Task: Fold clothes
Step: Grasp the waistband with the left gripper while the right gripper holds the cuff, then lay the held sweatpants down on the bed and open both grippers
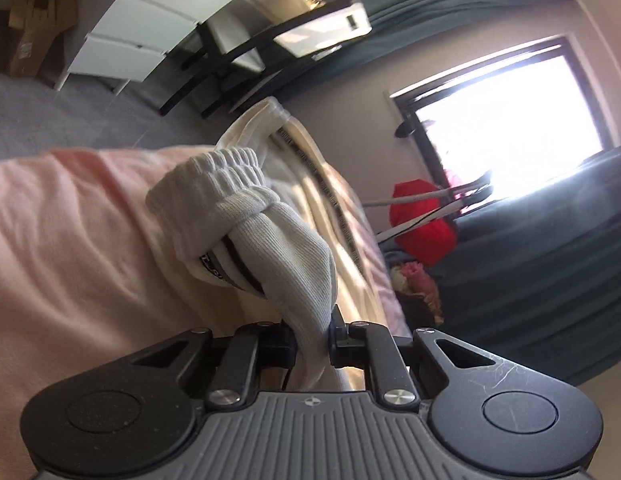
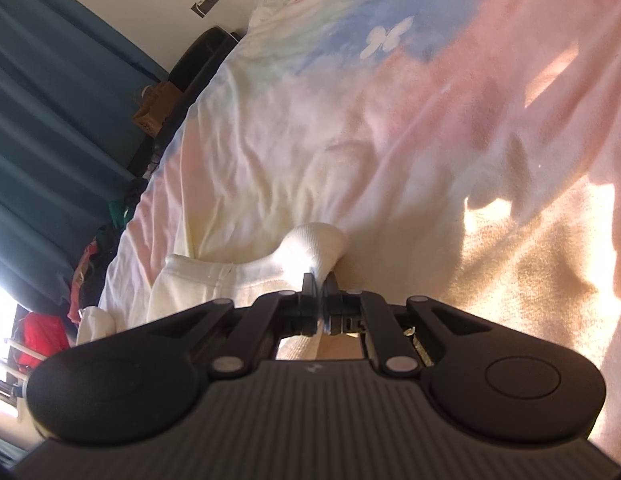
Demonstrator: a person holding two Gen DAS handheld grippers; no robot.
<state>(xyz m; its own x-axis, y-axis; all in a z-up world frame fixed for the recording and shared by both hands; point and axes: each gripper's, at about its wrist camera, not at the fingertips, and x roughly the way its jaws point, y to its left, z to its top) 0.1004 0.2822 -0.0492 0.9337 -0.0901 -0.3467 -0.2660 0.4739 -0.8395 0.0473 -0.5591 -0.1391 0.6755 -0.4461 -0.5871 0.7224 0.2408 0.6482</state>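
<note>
- The bed (image 2: 310,128), spread with a pastel pink, yellow and blue cover, carries the work; a cream garment (image 2: 198,284) is seen lying flat near its window-side edge.
- A white ribbed sock (image 1: 246,232) is held up over the bed. In the left view it looks bundled, its cuff (image 1: 214,176) turned back over a banded part, so the fold is judged partly made; whether it is being rolled up or opened out cannot be told.
- Its long axis runs away from the left gripper (image 1: 312,340), cuff end farthest.
- The left gripper is closed onto the sock's narrow end.
- The right gripper (image 2: 320,300) is pinched almost fully together on a white sock end (image 2: 314,244); whether this is the same sock cannot be told.
</note>
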